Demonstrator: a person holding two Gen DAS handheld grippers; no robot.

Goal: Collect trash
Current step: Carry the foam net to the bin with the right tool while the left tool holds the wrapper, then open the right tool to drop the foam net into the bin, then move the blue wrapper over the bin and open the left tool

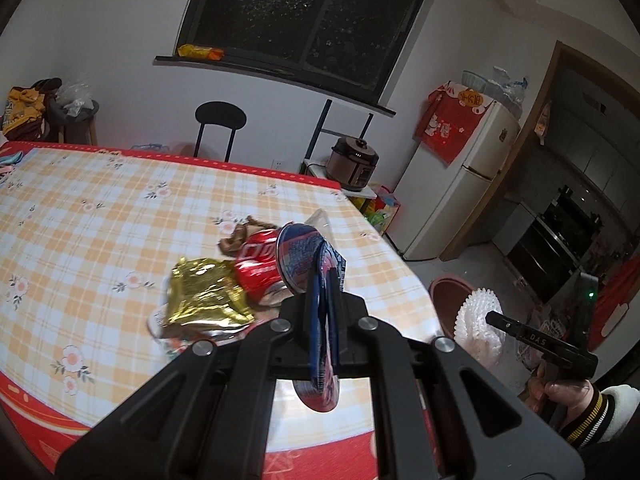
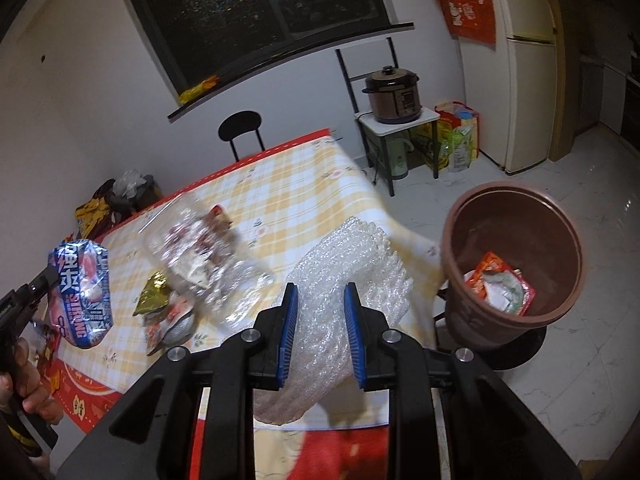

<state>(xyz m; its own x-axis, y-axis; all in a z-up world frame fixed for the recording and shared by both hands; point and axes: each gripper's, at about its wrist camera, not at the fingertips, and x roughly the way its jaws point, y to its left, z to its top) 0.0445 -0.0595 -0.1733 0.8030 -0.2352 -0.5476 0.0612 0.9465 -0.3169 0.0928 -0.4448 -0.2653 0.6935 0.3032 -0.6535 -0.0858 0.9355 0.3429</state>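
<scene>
My left gripper (image 1: 322, 280) is shut on a blue and pink snack wrapper (image 1: 304, 260), held above the table; the wrapper also shows in the right wrist view (image 2: 82, 292). My right gripper (image 2: 320, 300) is shut on a white foam fruit net (image 2: 344, 264), held over the table's right edge, left of the brown trash bin (image 2: 516, 204). The net also shows in the left wrist view (image 1: 480, 320). On the checked tablecloth (image 1: 100, 216) lie a crushed red can (image 1: 258, 264), a gold foil wrapper (image 1: 204, 296), a brown crumpled paper (image 1: 240, 236) and a clear plastic package (image 2: 204, 252).
The bin holds a red packet and paper (image 2: 500, 288) and stands on the tiled floor right of the table. A black chair (image 1: 220, 120) is behind the table. A pressure cooker (image 2: 394, 94) sits on a small stand, a fridge (image 2: 528, 64) beyond it.
</scene>
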